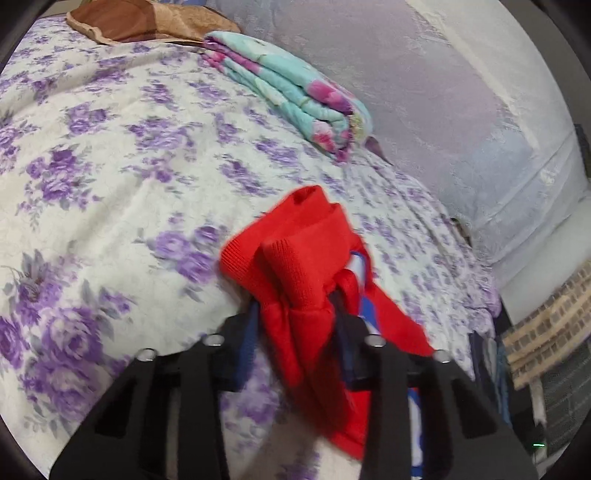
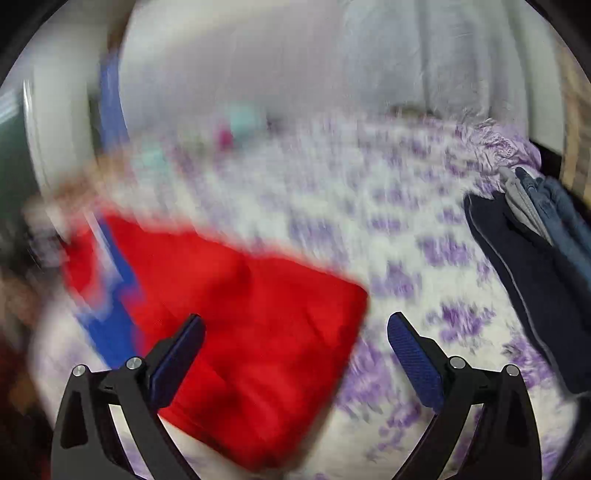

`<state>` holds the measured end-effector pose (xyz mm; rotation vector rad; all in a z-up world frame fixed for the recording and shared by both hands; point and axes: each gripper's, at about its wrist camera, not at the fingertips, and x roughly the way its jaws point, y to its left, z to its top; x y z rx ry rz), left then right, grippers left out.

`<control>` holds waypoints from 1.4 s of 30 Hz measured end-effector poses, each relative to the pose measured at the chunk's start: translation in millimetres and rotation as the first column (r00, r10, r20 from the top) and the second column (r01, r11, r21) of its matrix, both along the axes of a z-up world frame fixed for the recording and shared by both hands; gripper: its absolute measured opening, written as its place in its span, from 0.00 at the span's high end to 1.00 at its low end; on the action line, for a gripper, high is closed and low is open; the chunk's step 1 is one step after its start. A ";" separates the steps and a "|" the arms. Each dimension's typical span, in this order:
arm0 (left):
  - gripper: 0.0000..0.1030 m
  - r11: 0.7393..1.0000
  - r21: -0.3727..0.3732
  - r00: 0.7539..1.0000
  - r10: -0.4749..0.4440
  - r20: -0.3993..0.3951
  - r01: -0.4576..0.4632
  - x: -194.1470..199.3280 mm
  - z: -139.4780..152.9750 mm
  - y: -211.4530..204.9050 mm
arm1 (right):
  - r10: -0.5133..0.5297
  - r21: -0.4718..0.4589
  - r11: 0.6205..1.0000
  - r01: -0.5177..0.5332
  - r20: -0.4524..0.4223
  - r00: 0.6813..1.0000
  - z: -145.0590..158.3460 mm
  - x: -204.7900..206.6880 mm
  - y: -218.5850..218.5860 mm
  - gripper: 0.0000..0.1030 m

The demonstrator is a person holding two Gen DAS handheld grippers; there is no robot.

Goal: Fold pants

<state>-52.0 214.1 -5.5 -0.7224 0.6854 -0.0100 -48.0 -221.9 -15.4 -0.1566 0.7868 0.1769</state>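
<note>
— Two grippers out: the left gripper (image 1: 295, 314) is clamped on a bunched end of the red pants (image 1: 306, 266), lifted over the floral bedspread (image 1: 110, 184).
— And the right gripper (image 2: 295, 347)?
— Jaws wide, empty, hovering above the cloth. Mid-fold, I'd say; it needs to catch the free edge next.

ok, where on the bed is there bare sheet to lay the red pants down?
Widest bare floral sheet lies left of the red pants, below the brown cushion and folded teal blanket. A second gap sits between the pants and the dark folded clothes. That right edge is crowded.
</note>
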 end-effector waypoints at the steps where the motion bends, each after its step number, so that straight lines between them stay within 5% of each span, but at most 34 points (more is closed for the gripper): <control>1: 0.72 1.000 0.008 1.000 -0.002 0.008 0.002 -1.6 3.8 -2.7 | 0.017 -0.037 0.999 -0.019 -0.050 0.999 -9.6 5.7 6.0 0.03; 7: 0.76 0.977 0.211 0.996 -0.051 0.073 0.035 -10.3 48.2 -46.4 | -0.014 0.128 0.992 0.005 0.069 0.997 7.4 -13.0 -24.4 0.03; 10: 0.78 0.937 0.346 0.989 -0.096 0.115 0.051 -13.9 73.8 -80.1 | -0.132 0.194 0.976 0.098 0.174 0.976 22.7 -37.7 -64.0 0.03; 13: 0.78 0.872 0.487 0.971 -0.161 0.175 0.057 -21.1 99.1 -126.6 | -0.234 0.170 0.964 0.206 0.167 0.958 19.2 -40.1 -93.7 0.03; 16: 0.79 0.794 0.601 0.940 -0.266 0.212 0.089 -28.6 114.5 -183.2 | -0.275 0.327 0.912 0.246 0.046 0.960 0.0 -36.4 -124.0 0.03; 19: 0.79 0.705 0.691 0.891 -0.404 0.208 0.158 -37.8 114.2 -249.3 | -0.264 0.442 0.871 0.217 0.047 0.963 -3.1 -41.4 -140.5 0.03; 23: 0.79 0.551 0.788 0.793 -0.593 0.138 0.275 -54.9 85.2 -337.4 | -0.270 0.528 0.822 0.214 0.030 0.962 -9.4 -43.9 -154.4 0.03; 24: 0.78 0.492 0.815 0.771 -0.630 0.091 0.306 -57.2 67.2 -361.7 | -0.267 0.542 0.814 0.208 0.030 0.963 -10.3 -44.6 -156.9 0.03; 27: 0.69 0.360 0.857 0.764 -0.643 -0.059 0.369 -54.6 19.5 -401.4 | -0.261 0.561 0.803 0.200 0.030 0.965 -10.5 -47.3 -157.9 0.03; 29: 0.52 0.322 0.877 0.763 -0.642 -0.075 0.358 -62.9 12.4 -406.2 | -0.257 0.571 0.798 0.194 0.031 0.966 -10.5 -47.1 -158.3 0.03; 30: 0.24 0.324 0.880 0.745 -0.665 -0.049 0.347 -72.8 18.3 -403.4 | -0.256 0.579 0.793 0.190 0.033 0.966 -10.7 -47.8 -159.4 0.03; 31: 0.07 0.340 0.877 0.728 -0.685 -0.016 0.339 -81.6 25.0 -398.9 | -0.256 0.583 0.790 0.189 0.034 0.966 -11.0 -47.8 -160.8 0.03; 34: 0.06 0.366 0.859 0.647 -0.761 0.054 0.358 -108.9 49.8 -384.8 | -0.255 0.586 0.788 0.187 0.035 0.966 -10.9 -48.0 -161.1 0.03; 35: 0.06 0.370 0.859 0.643 -0.763 0.063 0.354 -112.3 53.1 -381.3 | -0.256 0.585 0.789 0.187 0.036 0.966 -10.8 -47.7 -161.2 0.03; 38: 0.06 0.395 0.869 0.681 -0.726 0.095 0.299 -108.0 67.4 -371.9 | -0.257 0.579 0.793 0.190 0.034 0.966 -10.2 -48.3 -160.8 0.03; 39: 0.06 0.415 0.868 0.714 -0.692 0.106 0.273 -97.9 74.3 -367.9 | -0.258 0.575 0.795 0.193 0.033 0.966 -10.1 -48.3 -160.5 0.03; 42: 0.06 0.520 0.817 0.802 -0.584 0.127 0.249 -58.8 91.6 -356.3 | -0.262 0.560 0.803 0.203 0.025 0.965 -10.4 -46.6 -158.1 0.03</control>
